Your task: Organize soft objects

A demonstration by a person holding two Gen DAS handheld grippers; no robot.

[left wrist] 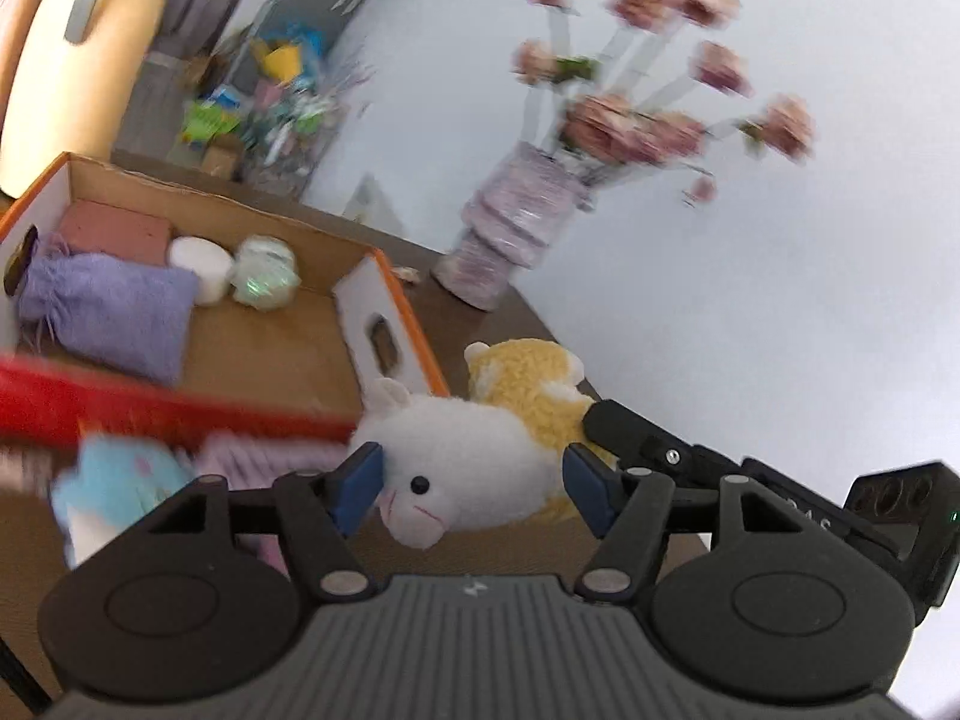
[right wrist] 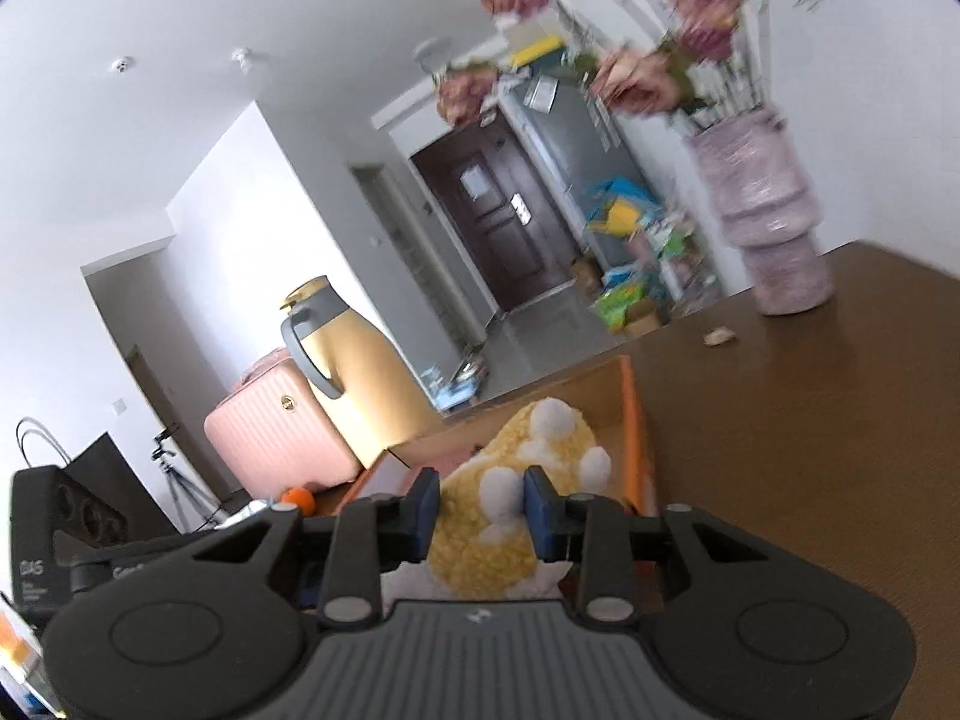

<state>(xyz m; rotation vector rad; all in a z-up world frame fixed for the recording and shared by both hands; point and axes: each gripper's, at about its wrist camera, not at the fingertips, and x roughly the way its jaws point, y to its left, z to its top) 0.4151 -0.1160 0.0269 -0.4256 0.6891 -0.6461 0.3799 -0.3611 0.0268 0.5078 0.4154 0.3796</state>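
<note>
My left gripper point(left wrist: 474, 489) is open, its blue pads on either side of a white plush sheep point(left wrist: 456, 456) lying on the brown table. A yellow plush sheep point(left wrist: 528, 387) lies just behind it. My right gripper point(right wrist: 480, 510) is shut on that yellow plush sheep point(right wrist: 510, 510), and its black body shows in the left wrist view point(left wrist: 660, 450). The orange-rimmed cardboard box point(left wrist: 384, 312) stands to the left. It holds a purple pouch point(left wrist: 108, 312), a pink block point(left wrist: 114, 231), a white roll point(left wrist: 201, 267) and a pale green bundle point(left wrist: 264, 273).
A blurred red bar point(left wrist: 150, 408) crosses the left foreground above a blue plush point(left wrist: 114, 486) and a pink knit item point(left wrist: 264, 459). A purple vase of pink flowers point(left wrist: 516, 222) stands by the white wall. A gold thermos point(right wrist: 354, 372) and a pink suitcase point(right wrist: 276, 432) are beyond the box.
</note>
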